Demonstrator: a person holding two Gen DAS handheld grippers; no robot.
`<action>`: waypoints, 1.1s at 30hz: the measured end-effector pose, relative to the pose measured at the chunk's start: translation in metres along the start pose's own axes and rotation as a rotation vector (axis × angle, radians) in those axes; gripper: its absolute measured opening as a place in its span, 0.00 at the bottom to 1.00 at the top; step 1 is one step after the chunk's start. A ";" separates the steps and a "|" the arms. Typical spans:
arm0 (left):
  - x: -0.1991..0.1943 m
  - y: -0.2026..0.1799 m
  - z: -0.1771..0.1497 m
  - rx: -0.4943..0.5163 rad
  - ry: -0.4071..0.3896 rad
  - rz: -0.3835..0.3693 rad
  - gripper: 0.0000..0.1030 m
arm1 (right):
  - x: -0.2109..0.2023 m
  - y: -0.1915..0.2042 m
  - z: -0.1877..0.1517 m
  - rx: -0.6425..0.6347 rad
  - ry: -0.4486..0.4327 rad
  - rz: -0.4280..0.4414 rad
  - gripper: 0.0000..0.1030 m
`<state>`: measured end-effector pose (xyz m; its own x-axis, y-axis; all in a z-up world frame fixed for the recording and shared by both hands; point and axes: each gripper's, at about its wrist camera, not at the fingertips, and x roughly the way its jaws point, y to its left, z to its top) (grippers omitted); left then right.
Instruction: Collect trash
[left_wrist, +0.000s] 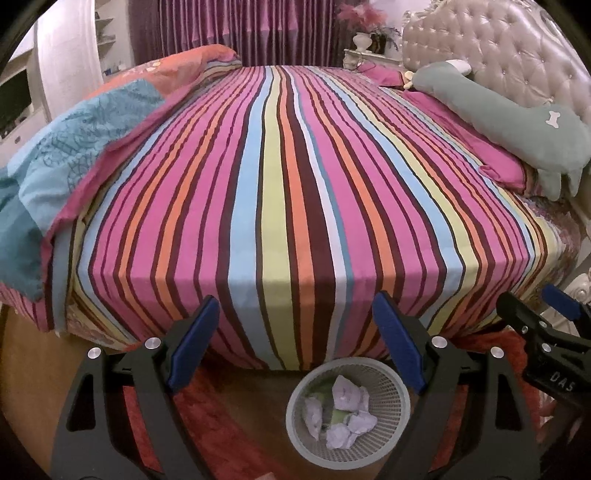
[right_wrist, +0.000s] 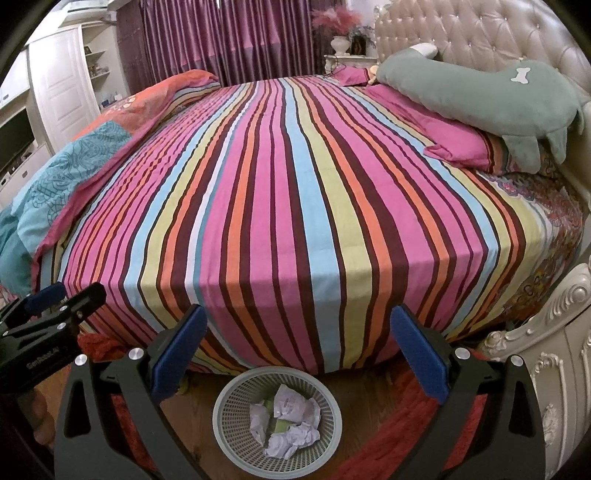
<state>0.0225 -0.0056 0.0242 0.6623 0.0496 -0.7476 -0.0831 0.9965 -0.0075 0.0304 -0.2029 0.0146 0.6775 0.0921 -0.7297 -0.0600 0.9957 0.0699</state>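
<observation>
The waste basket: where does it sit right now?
In both wrist views the waste basket stands on the floor at the foot of the striped bed, bottom centre, holding crumpled paper.

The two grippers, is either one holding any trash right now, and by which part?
Nothing is held. The left gripper and right gripper both stand open and empty; the crumpled paper lies in the basket.

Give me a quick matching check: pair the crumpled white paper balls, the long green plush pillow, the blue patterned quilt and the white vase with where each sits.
Things:
1. crumpled white paper balls
2. long green plush pillow
3. blue patterned quilt
4. white vase

Places:
A. bunched on the bed's left edge
B. on the far nightstand
C. inside the round mesh wastebasket
D. against the tufted headboard

Pairs: 1-C, 2-D, 3-A, 4-B
</observation>
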 end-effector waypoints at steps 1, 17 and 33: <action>-0.001 -0.001 0.000 0.003 -0.002 -0.003 0.80 | 0.000 0.000 0.000 0.000 0.000 0.000 0.93; 0.012 -0.010 0.010 0.041 0.015 -0.003 0.80 | 0.014 -0.005 0.002 0.021 0.020 -0.018 0.93; 0.077 -0.024 0.030 0.062 0.122 -0.017 0.80 | 0.068 -0.012 0.010 0.048 0.140 -0.029 0.92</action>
<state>0.0978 -0.0233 -0.0129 0.5671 0.0283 -0.8232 -0.0245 0.9995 0.0175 0.0844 -0.2088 -0.0291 0.5697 0.0663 -0.8192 -0.0046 0.9970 0.0775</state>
